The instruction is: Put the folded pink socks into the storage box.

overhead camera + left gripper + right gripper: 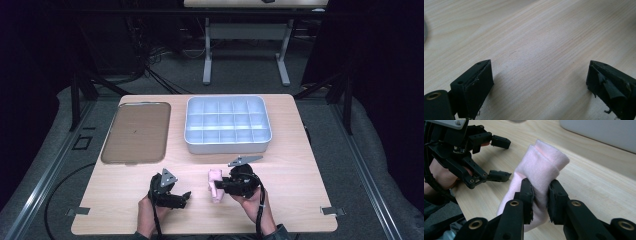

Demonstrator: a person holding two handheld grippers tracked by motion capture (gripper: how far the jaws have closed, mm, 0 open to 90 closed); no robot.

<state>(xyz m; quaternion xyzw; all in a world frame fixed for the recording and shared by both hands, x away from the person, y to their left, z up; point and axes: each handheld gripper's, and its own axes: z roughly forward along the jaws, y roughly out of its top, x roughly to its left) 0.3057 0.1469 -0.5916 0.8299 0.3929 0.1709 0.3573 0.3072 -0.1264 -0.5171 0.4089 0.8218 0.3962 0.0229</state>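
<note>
The right gripper (pixel 540 195) has its two black jaws clamped on a folded pink cloth (pixel 541 167), likely a small sock or rag. The jaws pinch it near its middle, so one rounded end sticks out beyond the fingertips and the other end hangs down below them toward the table (pixel 300 185). In the high view the cloth (pixel 215 184) sits just to the left of the right gripper (pixel 222 186), at the near part of the table in front of the person.

The left gripper (pixel 186 196) rests low over the wood, just beside the cloth on its other side, with its jaws wide apart and nothing between them; in its own view only bare tabletop lies between the two fingertips (pixel 477 82).

The step in hand looks like the pick-up: the cloth is gripped and appears lifted off the surface. Ahead of the right gripper, farther across the table, stands a white tray with many compartments (pixel 227 147), and well off to its left lies a flat brown tray (pixel 136 131).

The next move probably calls for carrying the cloth forward to one of these. The hanging end should clear the white tray's near wall, so the gripper needs height before it travels. The grip should hold firm, since soft fabric can slip. The free left gripper could take the loose end if the cloth needs folding or steadying.
</note>
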